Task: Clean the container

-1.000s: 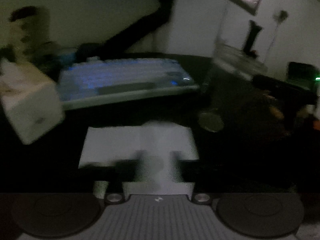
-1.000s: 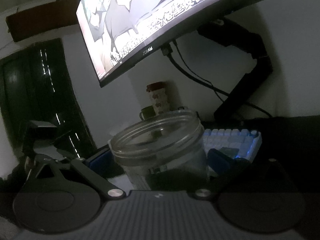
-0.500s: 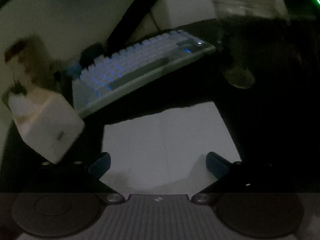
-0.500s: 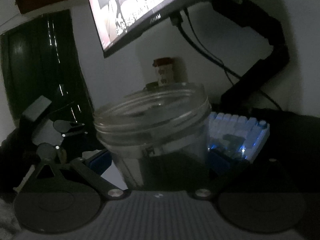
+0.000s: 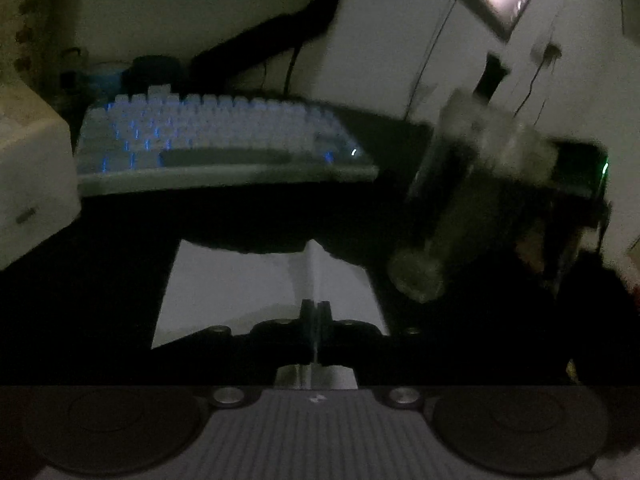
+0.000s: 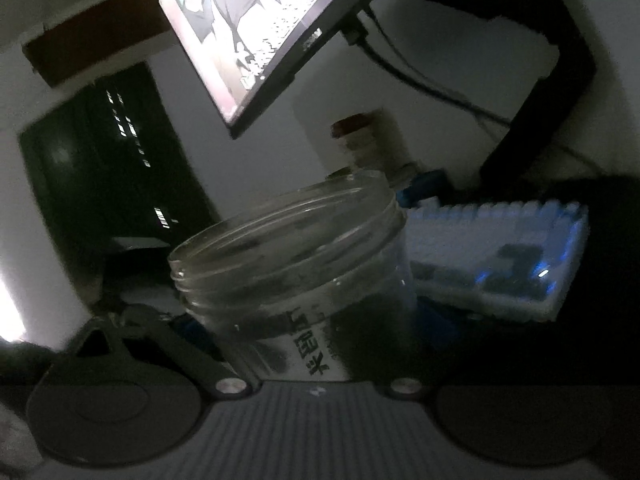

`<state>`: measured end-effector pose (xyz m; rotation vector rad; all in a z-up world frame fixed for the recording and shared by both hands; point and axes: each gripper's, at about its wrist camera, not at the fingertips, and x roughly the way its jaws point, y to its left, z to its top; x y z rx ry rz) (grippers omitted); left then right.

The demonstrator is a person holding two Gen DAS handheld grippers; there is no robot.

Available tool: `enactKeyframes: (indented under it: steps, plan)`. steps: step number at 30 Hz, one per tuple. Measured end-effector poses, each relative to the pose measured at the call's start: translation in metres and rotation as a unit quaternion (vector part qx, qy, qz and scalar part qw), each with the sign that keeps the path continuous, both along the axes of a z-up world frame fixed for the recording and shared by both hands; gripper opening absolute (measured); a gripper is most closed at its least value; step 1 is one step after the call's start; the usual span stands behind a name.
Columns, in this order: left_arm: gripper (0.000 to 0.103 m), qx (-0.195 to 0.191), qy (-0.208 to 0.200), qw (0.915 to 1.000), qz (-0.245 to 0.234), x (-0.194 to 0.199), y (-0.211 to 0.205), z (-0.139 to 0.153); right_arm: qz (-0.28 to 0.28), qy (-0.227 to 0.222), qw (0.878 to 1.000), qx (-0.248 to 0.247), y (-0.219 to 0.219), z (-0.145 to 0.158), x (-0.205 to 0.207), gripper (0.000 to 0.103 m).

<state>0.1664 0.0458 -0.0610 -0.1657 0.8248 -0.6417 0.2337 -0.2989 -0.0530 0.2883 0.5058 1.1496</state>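
Note:
A clear plastic jar [image 6: 296,264] with an open threaded mouth and a printed label sits tilted between the fingers of my right gripper [image 6: 312,320]. Its jaws are closing a little on the jar's sides. In the left wrist view the same jar [image 5: 480,184] hangs blurred above the dark desk at the right. A white tissue sheet [image 5: 248,280] lies flat on the desk. My left gripper [image 5: 316,320] is shut on the sheet's middle, and a thin fold stands up between its fingers.
A backlit white keyboard [image 5: 224,140] lies behind the tissue, with a white tissue box [image 5: 32,184] at the left edge. A small round disc [image 5: 416,276] rests on the desk under the jar. A lit monitor [image 6: 256,32] on a black arm hangs overhead.
My left gripper stood open over the tissue half a second ago and has now dropped and shut on its middle. The jar in my right gripper has tipped over to one side.

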Motion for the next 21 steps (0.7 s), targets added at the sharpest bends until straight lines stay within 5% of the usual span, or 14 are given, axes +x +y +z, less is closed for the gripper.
enactKeyframes:
  steps: [5,9,18,21]
  plan:
    - [0.0,-0.118,0.004,0.993,-0.004,-0.004,0.014,0.015,0.002,-0.001,1.0,0.006,0.0,-0.001,-0.004,0.102]
    - [0.0,-0.208,-0.014,0.9781,-0.01,-0.008,0.022,0.025,-0.001,0.008,1.0,0.021,-0.002,0.0,-0.002,0.102]
    - [0.0,-0.405,0.034,0.9136,-0.01,0.017,0.012,0.001,0.005,0.03,0.998,0.051,-0.004,-0.002,0.0,0.103]
    - [0.0,-0.373,0.03,0.9273,0.016,0.015,-0.003,-0.001,0.002,0.036,0.998,0.057,-0.004,-0.003,0.0,0.103]
